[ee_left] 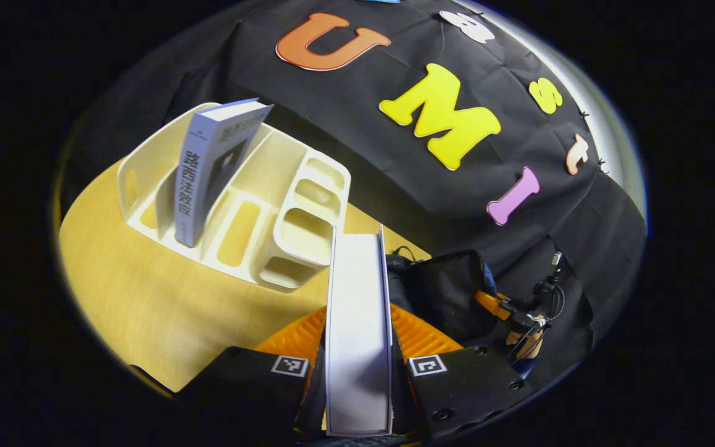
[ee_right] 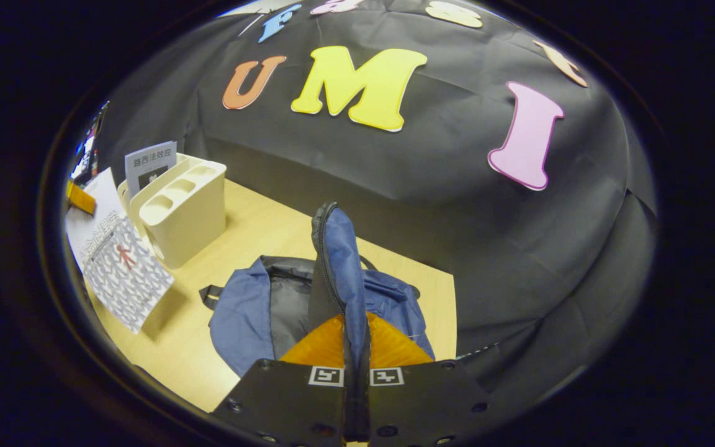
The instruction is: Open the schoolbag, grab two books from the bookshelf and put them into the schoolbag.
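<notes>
Left gripper (ee_left: pixel 357 372): jaws clamped on a white-edged paperback book (ee_left: pixel 357 310), standing edge-on between them.
Right gripper (ee_right: pixel 356 366): jaws pinching the flap of the soft blue fabric schoolbag (ee_right: pixel 345 273), lifted ahead of them.
Cream plastic bookshelf (ee_left: pixel 295 211): beyond the left jaws, holding a grey upright book (ee_left: pixel 208 167).
Handling: the book looks stiff and light, so grip mid-spine; the bag is limp, so hold its rim.

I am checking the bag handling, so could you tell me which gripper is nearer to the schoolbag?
Right. The right gripper is shut on the schoolbag flap, lifting it. The left gripper holds a book beside the bag.
</notes>
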